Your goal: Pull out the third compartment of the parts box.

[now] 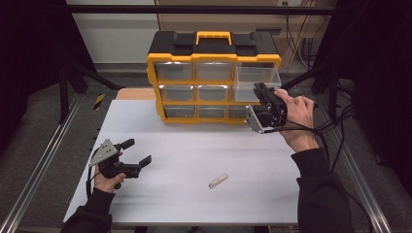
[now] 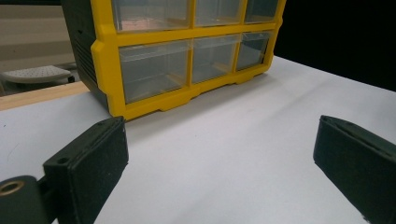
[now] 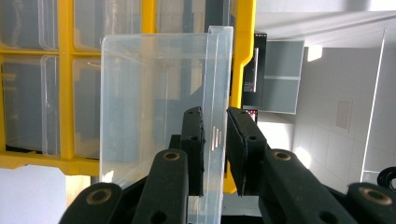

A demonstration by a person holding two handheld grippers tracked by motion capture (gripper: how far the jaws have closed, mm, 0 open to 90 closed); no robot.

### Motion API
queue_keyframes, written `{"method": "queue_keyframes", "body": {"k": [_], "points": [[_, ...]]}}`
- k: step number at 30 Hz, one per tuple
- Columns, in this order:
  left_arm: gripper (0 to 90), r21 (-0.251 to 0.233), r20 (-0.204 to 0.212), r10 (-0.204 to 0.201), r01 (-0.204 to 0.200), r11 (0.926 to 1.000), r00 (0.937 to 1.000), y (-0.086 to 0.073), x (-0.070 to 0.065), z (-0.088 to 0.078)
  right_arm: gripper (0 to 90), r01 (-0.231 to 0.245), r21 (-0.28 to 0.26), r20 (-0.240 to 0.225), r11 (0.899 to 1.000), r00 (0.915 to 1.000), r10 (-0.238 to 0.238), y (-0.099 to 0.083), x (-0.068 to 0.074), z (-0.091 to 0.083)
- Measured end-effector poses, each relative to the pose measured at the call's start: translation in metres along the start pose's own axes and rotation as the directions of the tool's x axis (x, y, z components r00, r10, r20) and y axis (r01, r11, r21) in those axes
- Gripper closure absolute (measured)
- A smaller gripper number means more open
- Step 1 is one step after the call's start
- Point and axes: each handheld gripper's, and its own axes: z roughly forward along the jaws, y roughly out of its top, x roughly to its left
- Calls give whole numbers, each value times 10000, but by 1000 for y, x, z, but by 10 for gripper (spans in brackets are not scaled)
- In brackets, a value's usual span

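Observation:
A yellow and black drawer cabinet (image 1: 214, 58) (image 2: 106, 60) (image 3: 244, 56) stands at the back of the white table (image 1: 194, 155). Its top right clear drawer (image 1: 256, 77) (image 3: 149, 107) is pulled partway out. My right gripper (image 1: 264, 92) (image 3: 215, 119) is shut on that drawer's front wall, one jaw inside and one outside. Near the table's left front, my left gripper (image 1: 137, 151) (image 2: 219, 140) is held open, with nothing between its jaws, facing the cabinet's lower drawers. A small pale oblong piece (image 1: 218, 181) lies on the table in front of the middle.
The other clear drawers sit pushed in. Metal rails (image 1: 43, 165) run along both sides of the table, and cables (image 1: 335, 131) trail at the right. A wooden board (image 1: 133, 93) (image 2: 37, 95) shows behind the table's left back corner.

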Motion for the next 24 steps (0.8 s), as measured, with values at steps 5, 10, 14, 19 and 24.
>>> {"method": "queue_keyframes", "body": {"k": [5, 10, 14, 19, 24], "points": [[27, 8, 8, 6, -6, 10000, 10000, 0, 0, 0, 724, -666, -32, -159, 9978, 9977, 666, -1, -2, -1], [28, -1, 5, 2, -2, 10000, 10000, 0, 0, 0, 633, -1688, -207, -331, 9854, 9852, 1680, -3, -5, -4], [28, -6, 1, -4, 4, 10000, 10000, 0, 0, 0, 510, -2887, -110, -609, 9574, 9558, 2875, -5, -7, -4], [28, 3, 24, 8, -8, 10000, 10000, 0, 0, 0, 455, -4567, -221, -1003, 8893, 8861, 4526, -7, -8, -7], [28, -9, 13, -2, 2, 10000, 10000, 0, 0, 0, 398, -5963, -234, -1287, 8024, 7978, 5890, -9, -9, -12]]}}
